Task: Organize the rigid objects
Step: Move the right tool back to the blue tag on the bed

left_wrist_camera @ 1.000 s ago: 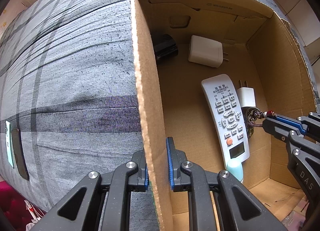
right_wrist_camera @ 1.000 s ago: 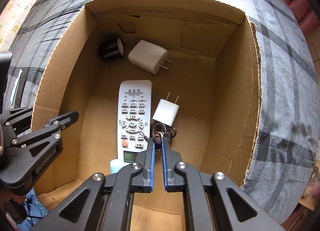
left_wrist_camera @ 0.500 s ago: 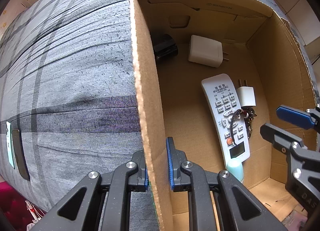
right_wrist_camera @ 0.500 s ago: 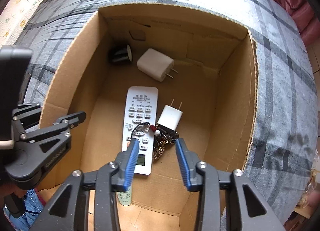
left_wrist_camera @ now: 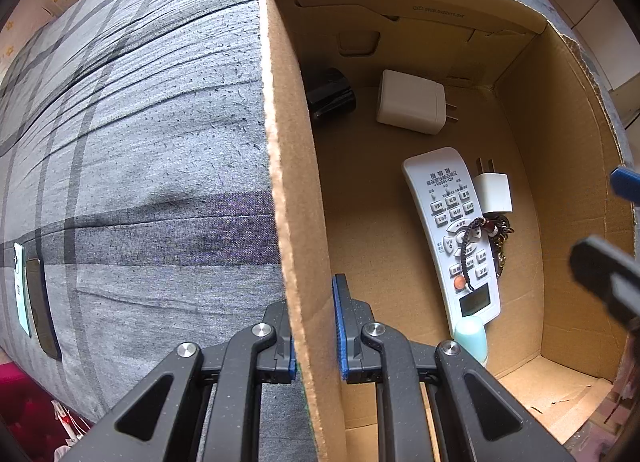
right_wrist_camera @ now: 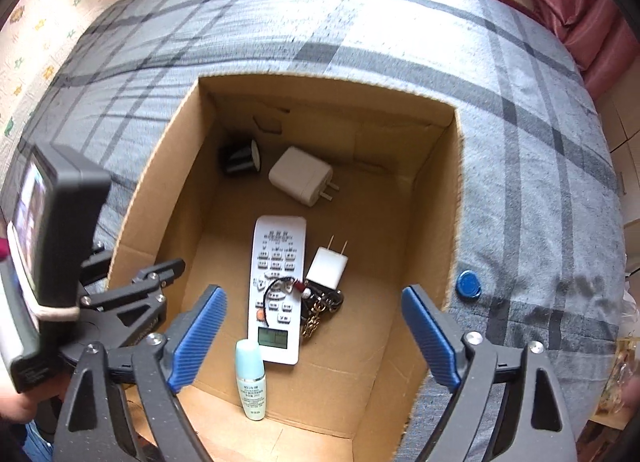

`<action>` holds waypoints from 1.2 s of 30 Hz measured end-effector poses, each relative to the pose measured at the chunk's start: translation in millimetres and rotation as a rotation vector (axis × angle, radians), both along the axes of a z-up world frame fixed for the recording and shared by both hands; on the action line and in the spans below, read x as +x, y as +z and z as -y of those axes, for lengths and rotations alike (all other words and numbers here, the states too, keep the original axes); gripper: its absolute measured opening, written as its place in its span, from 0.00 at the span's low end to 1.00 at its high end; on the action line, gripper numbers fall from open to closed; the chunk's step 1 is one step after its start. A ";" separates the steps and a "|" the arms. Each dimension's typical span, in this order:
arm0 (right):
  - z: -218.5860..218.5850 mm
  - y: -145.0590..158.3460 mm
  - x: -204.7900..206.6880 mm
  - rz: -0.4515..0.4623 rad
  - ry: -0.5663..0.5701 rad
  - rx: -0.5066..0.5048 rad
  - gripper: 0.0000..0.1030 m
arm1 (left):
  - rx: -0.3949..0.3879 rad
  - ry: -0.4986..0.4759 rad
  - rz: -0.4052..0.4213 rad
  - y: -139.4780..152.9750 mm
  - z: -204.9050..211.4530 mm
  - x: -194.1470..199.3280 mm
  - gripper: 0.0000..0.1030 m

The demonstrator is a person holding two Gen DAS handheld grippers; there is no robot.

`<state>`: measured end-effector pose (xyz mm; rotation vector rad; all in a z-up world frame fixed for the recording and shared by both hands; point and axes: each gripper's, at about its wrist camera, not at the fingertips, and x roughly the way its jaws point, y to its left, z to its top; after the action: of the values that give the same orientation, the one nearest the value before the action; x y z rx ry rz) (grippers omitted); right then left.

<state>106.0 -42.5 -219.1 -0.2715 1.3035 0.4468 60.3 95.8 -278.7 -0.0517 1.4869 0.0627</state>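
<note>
My left gripper (left_wrist_camera: 316,326) has its jaws pinched tight on the left wall of the cardboard box (left_wrist_camera: 296,166), steadying it on the bed (right_wrist_camera: 520,142). My right gripper (right_wrist_camera: 316,336) has just been opening its jaws; they now stand wide above the box with nothing between them. The keychain (right_wrist_camera: 316,304) lies on the box floor, its cord looped over the lower buttons of the white remote (right_wrist_camera: 276,286) and its metal rings touching the small white charger (right_wrist_camera: 328,268).

I judge this drop as done. The large white adapter (right_wrist_camera: 302,180), the black cylinder (right_wrist_camera: 240,158) and the pale blue bottle (right_wrist_camera: 250,380) are also inside. One blue cap (right_wrist_camera: 469,283) sits outside on the bedspread, just beside the box's right wall; that looks like the next thing to fetch.

What worries me:
- The cap is small and flat on soft fabric. If I come down off-centre, the jaws may press it into the bedspread or catch cloth along with it.
- It lies close against the cardboard, so one finger could snag the wall and drag the box.
- If my left grip pulls sideways while I reach, the thin wall may buckle and the contents slide.
- Anything else dropped onto the loose keychain cord could tangle in it.
</note>
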 end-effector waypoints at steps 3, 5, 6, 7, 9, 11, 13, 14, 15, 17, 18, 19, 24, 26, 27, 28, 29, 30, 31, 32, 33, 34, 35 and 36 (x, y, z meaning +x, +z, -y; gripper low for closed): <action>4.6 6.4 3.4 0.019 -0.016 0.009 0.95 | 0.001 0.000 0.000 0.0 -0.1 -0.2 0.14; 8.5 10.2 7.0 0.034 -0.028 0.011 0.96 | 0.001 0.000 -0.001 0.4 -0.1 -0.2 0.14; 11.6 12.3 8.6 0.041 -0.034 0.012 0.96 | 0.001 0.000 -0.001 0.3 0.0 -0.2 0.14; 15.3 14.6 10.1 0.052 -0.041 0.012 0.96 | 0.001 0.000 -0.001 0.4 0.0 -0.2 0.14; 23.4 19.7 13.7 0.075 -0.051 0.012 0.97 | 0.001 0.000 0.000 0.3 0.2 -0.2 0.14; 31.1 21.8 18.1 0.080 -0.062 0.009 0.97 | 0.001 -0.001 0.000 0.2 -0.5 -0.2 0.14; 38.6 23.2 22.6 0.086 -0.078 0.003 0.97 | 0.002 -0.001 -0.001 0.2 -0.4 -0.2 0.14; 42.6 23.8 25.3 0.085 -0.085 0.003 0.97 | 0.001 0.001 -0.001 0.2 -0.4 -0.3 0.14; 47.9 24.7 28.5 0.088 -0.097 0.002 0.97 | 0.001 0.002 -0.001 0.1 -0.6 -0.7 0.14; 55.3 25.6 32.7 0.097 -0.110 -0.002 0.97 | 0.002 0.002 -0.001 -0.3 -1.2 -1.8 0.14; 59.1 26.1 35.0 0.101 -0.114 -0.005 0.97 | 0.002 0.003 -0.002 -0.6 -1.4 -2.1 0.14; 63.4 26.4 36.9 0.105 -0.119 -0.006 0.97 | 0.001 0.004 -0.003 -1.0 -2.4 -2.0 0.14; 82.6 24.9 47.4 0.104 -0.147 -0.002 0.97 | 0.002 0.010 -0.005 -2.0 -3.7 -1.4 0.14; 89.9 22.6 50.6 0.105 -0.154 -0.010 0.97 | 0.002 0.010 -0.005 -1.6 -3.6 -1.0 0.14; 92.7 21.1 52.2 0.101 -0.158 -0.011 0.97 | 0.002 0.011 -0.005 -1.6 -4.2 -1.2 0.14; 97.3 18.9 54.1 0.095 -0.165 -0.011 0.97 | 0.003 0.010 -0.005 -1.8 -3.6 -1.1 0.14; 101.3 16.8 55.7 0.090 -0.170 -0.011 0.97 | 0.003 0.010 -0.005 -1.7 -3.6 -1.0 0.14; 104.0 15.0 56.9 0.086 -0.175 -0.011 0.97 | 0.003 0.010 -0.005 -1.8 -3.8 -1.1 0.14; 107.9 12.1 58.0 0.083 -0.180 -0.013 0.97 | 0.003 0.011 -0.006 -2.0 -3.7 -0.9 0.14; 111.5 8.9 59.2 0.080 -0.183 -0.015 0.97 | 0.002 0.011 -0.007 -2.2 -4.5 -0.9 0.14; 113.7 5.8 59.9 0.076 -0.185 -0.016 0.97 | 0.001 0.012 -0.007 -2.2 -4.6 -0.8 0.14; 116.9 1.7 61.3 0.070 -0.188 -0.019 0.97 | 0.002 0.011 -0.007 -1.8 -3.8 0.0 0.14; 119.7 -2.0 61.9 0.063 -0.192 -0.023 0.97 | 0.004 0.009 -0.005 -1.6 -3.6 0.0 0.14; 122.9 -5.9 62.9 0.056 -0.198 -0.023 0.97 | 0.005 0.007 -0.004 -1.6 -3.7 -0.3 0.14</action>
<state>168.9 -165.4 -225.0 -0.1712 1.2669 0.2545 60.0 99.5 -280.3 -0.0525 1.4909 0.0725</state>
